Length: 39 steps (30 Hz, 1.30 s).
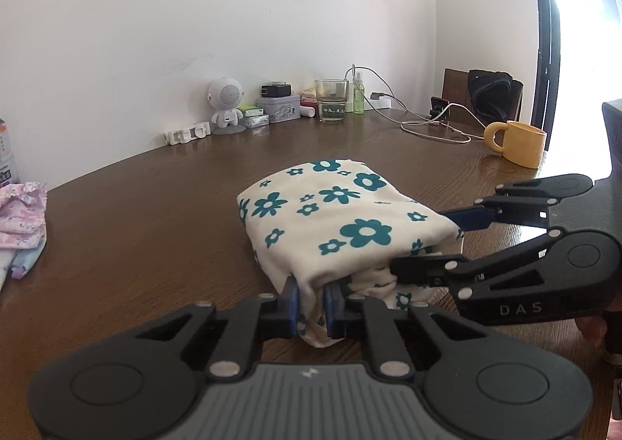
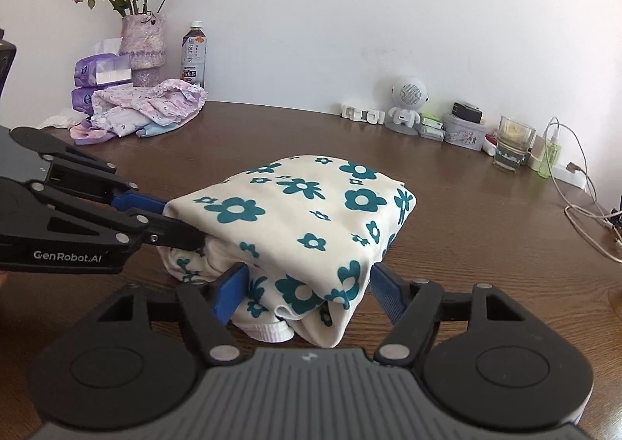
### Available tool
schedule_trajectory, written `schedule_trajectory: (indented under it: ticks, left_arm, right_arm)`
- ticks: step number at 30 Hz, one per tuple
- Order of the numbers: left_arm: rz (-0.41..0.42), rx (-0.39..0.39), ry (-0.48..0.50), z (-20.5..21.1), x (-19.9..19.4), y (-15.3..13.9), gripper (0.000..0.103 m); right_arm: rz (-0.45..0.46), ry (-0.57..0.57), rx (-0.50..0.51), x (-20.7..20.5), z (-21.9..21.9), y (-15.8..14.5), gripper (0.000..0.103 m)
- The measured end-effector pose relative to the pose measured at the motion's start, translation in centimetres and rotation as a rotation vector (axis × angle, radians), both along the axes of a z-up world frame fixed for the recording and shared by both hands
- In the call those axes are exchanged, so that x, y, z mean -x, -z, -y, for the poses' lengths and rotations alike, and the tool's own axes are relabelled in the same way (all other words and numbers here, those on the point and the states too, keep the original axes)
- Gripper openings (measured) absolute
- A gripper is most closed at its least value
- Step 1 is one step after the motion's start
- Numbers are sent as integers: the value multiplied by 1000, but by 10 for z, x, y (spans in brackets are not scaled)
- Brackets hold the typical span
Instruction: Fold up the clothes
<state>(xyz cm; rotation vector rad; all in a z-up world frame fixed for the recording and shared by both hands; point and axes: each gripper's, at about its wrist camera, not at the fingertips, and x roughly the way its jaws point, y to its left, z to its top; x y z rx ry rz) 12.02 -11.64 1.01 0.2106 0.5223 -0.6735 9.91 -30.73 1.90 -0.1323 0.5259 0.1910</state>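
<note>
A cream garment with teal flowers (image 1: pixel 330 214) (image 2: pixel 303 214) lies folded into a thick bundle on the brown wooden table (image 1: pixel 155 206). My left gripper (image 1: pixel 313 304) is shut on a fold of cloth at the bundle's near edge, its blue pads pinching the fabric. In the right wrist view the left gripper (image 2: pixel 175 222) comes in from the left, its tips tucked into the bundle's side. My right gripper (image 2: pixel 311 294) stands open astride the bundle's near corner; cloth hangs between its fingers and the right pad (image 2: pixel 387 296) is just off the fabric. The right gripper (image 1: pixel 420 241) reaches in from the right in the left wrist view.
A pile of pink clothes (image 2: pixel 147 107) (image 1: pixel 21 214) lies at the far left, near a vase of flowers (image 2: pixel 142 47) and a bottle (image 2: pixel 193 53). A yellow mug (image 1: pixel 517 142), a glass (image 1: pixel 331 100), cables (image 1: pixel 427 121) and a white speaker figure (image 1: pixel 225 102) line the back.
</note>
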Motion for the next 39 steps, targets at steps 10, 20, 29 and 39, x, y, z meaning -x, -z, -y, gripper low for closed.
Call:
schedule_trajectory:
  ticks: [10, 20, 29, 39]
  left_arm:
    - [-10, 75, 26, -8, 11, -4, 53]
    - [-59, 62, -19, -5, -3, 3, 12]
    - [-56, 81, -63, -8, 0, 3, 10]
    - [-82, 148, -48, -17, 3, 0, 24]
  right_arm:
    - [-10, 30, -52, -2, 13, 5, 26]
    - [-11, 48, -86, 3, 22, 3, 14]
    - [-38, 69, -146, 12, 33, 6, 7]
    - [-27, 48, -218, 23, 39, 0, 31]
